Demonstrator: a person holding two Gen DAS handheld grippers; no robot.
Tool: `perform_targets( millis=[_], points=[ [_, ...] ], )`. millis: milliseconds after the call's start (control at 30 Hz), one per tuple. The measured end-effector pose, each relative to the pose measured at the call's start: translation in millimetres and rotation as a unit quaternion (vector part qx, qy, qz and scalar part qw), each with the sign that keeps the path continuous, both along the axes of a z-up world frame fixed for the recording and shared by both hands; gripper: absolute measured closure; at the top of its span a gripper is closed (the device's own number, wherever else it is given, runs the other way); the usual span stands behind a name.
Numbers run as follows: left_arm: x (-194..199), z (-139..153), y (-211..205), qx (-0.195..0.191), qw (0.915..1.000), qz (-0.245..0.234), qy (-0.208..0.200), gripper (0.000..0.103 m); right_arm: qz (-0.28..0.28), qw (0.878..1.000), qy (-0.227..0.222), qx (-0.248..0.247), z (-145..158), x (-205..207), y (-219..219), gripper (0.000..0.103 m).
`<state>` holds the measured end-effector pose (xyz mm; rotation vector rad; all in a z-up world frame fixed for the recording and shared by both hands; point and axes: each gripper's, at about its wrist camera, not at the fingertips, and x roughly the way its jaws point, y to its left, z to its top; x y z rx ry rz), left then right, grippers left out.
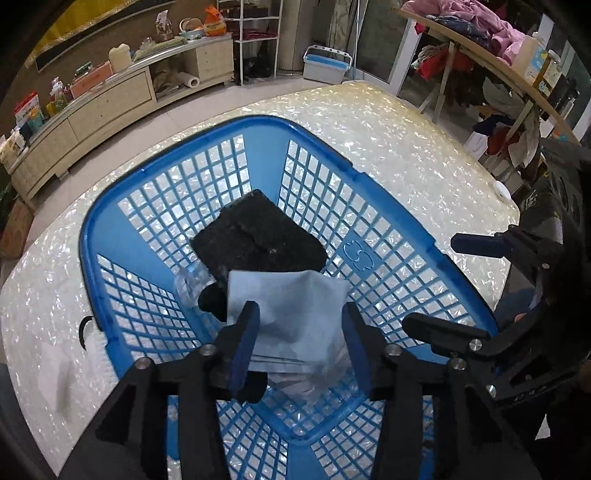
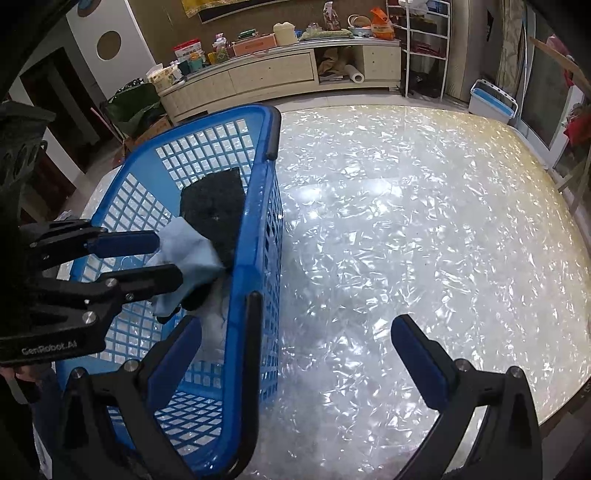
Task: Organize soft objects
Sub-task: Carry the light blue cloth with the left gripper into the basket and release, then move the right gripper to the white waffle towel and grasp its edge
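A blue lattice basket stands on the pearly white table. Inside it lie a black fuzzy cloth and a light blue cloth over crinkly clear plastic. My left gripper is open above the basket, its fingers either side of the light blue cloth, not pinching it. In the right wrist view the basket is at left with both cloths inside. My right gripper is open and empty, straddling the basket's right wall. The left gripper also shows there.
A white cloth or paper lies on the table left of the basket. A long cream cabinet with clutter runs along the far wall. A blue-white bin stands on the floor. A rack with clothes is at right.
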<state>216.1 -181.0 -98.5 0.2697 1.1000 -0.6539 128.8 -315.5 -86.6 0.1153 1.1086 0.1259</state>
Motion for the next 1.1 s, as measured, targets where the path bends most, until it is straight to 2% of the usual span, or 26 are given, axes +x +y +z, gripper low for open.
perform_targets(
  millis=[100, 200, 700, 933, 1033, 1100],
  points=[
    [-8, 8, 6, -0.004, 0.9999, -0.001, -0.011, 0.038, -0.001, 1.000, -0.005, -0.002, 5, -5, 1, 0.000],
    [-15, 19, 12, -0.006, 0.9997, 0.000, -0.025, 0.030, -0.001, 1.000, -0.010, -0.007, 9, -10, 4, 0.000],
    [-58, 68, 69, -0.026, 0.9958, 0.031, -0.083, 0.019, 0.020, 0.998, -0.047, -0.025, 49, -37, 35, 0.000],
    [-80, 76, 97, -0.036, 0.9939, 0.051, -0.091, 0.019, 0.041, 0.997, -0.060, -0.039, 60, -47, 67, 0.000],
    [-85, 75, 110, -0.021, 0.9921, 0.073, -0.100, 0.019, 0.051, 0.996, -0.058, -0.039, 60, -46, 80, 0.000],
    [-87, 75, 122, -0.013, 0.9895, 0.095, -0.109, 0.009, 0.060, 0.996, -0.057, -0.043, 60, -46, 93, 0.000]
  ],
)
